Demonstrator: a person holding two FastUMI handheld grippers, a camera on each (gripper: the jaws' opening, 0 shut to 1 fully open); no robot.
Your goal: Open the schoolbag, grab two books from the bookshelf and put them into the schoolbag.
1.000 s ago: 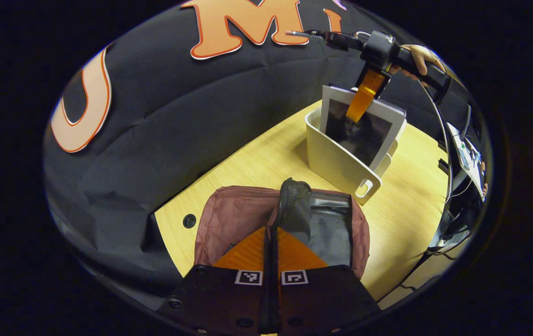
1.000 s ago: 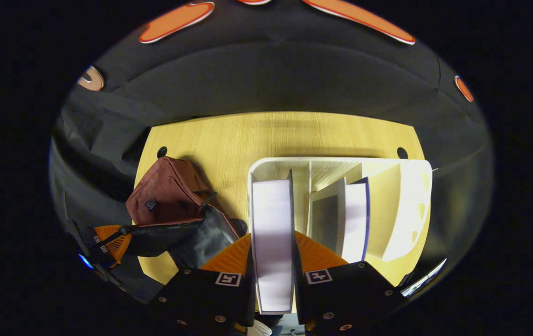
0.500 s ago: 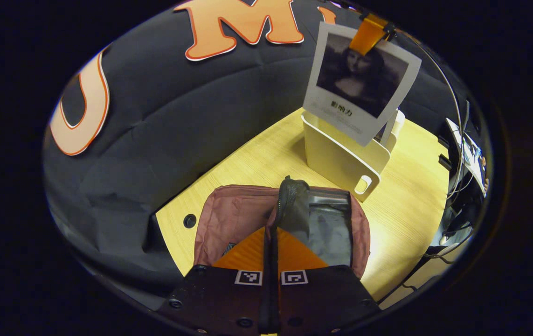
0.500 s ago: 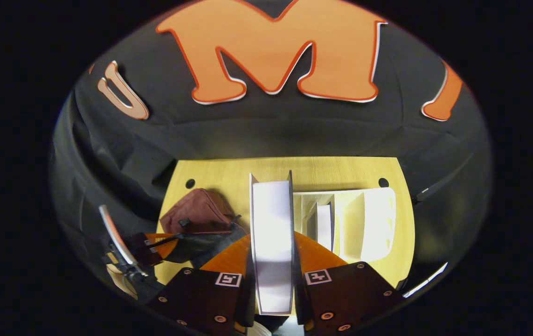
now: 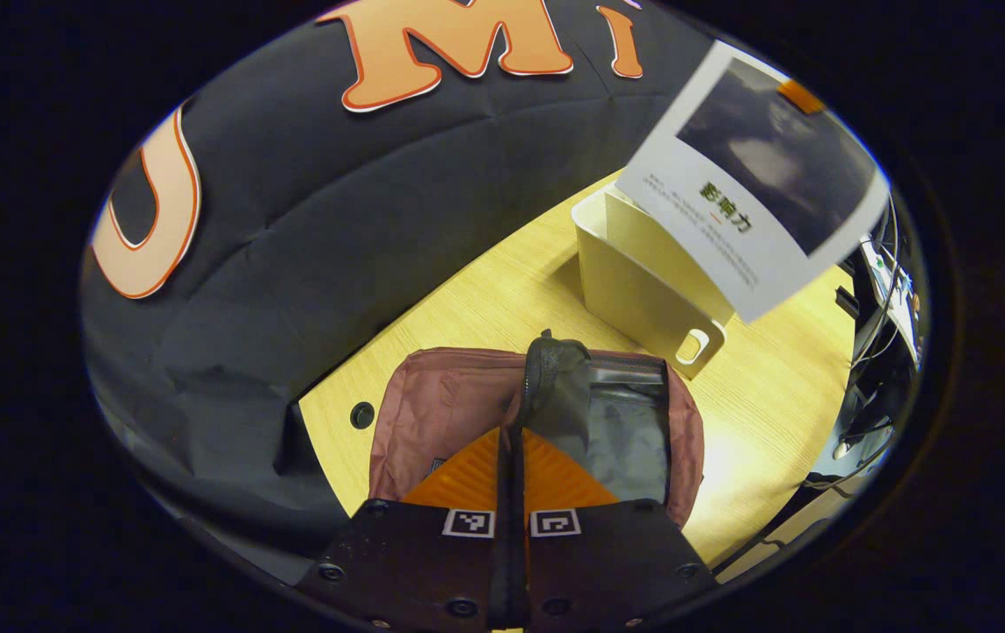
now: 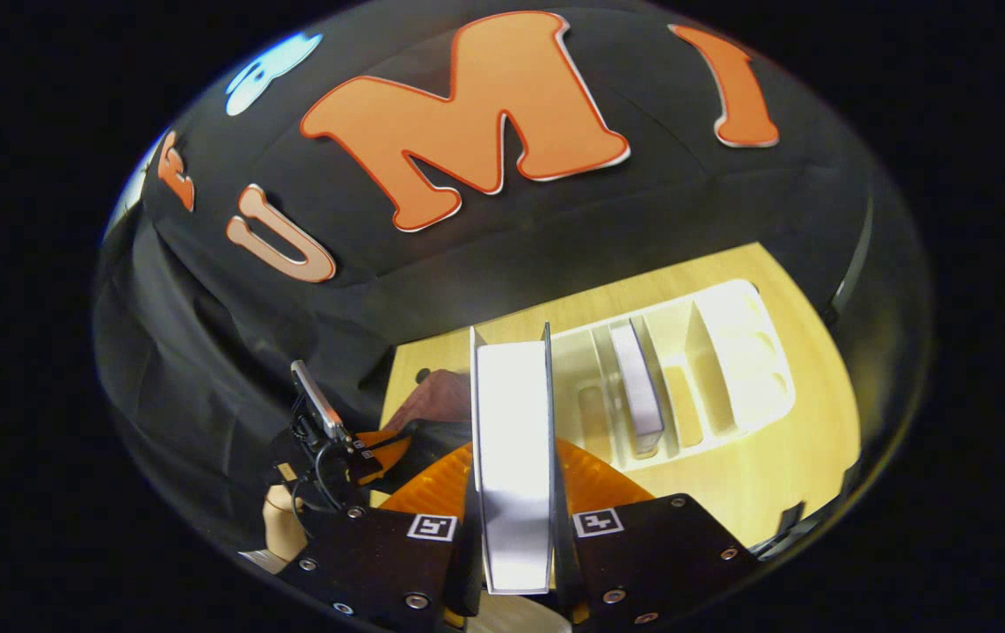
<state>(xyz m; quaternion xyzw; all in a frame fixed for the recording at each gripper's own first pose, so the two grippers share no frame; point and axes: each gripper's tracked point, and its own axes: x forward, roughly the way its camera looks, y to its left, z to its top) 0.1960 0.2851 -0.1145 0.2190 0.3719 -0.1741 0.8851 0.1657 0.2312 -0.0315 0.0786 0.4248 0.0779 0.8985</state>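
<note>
A maroon schoolbag (image 5: 449, 409) lies on the wooden table with its dark-lined flap (image 5: 555, 391) pulled up and its grey inside showing. My left gripper (image 5: 512, 437) is shut on that flap's edge. A white book with a dark portrait cover (image 5: 757, 176) hangs tilted in the air above the white bookshelf (image 5: 643, 294). My right gripper (image 6: 513, 453) is shut on this book (image 6: 513, 413), seen edge-on between the fingers. A second book (image 6: 638, 387) stands in the bookshelf (image 6: 731, 352). The schoolbag (image 6: 436, 400) and my left gripper (image 6: 353, 453) sit at lower left.
The wooden table (image 5: 502, 290) has a round cable hole (image 5: 362, 413) near the bag. A hand (image 6: 278, 519) holds the left gripper. Cables and equipment (image 5: 884, 290) lie beyond the table's right edge. Black cloth walls close in behind.
My right gripper has lifted the book clear out of the bookshelf, high above it, and tilted it. The left gripper still holds the bag's flap in the same place.
</note>
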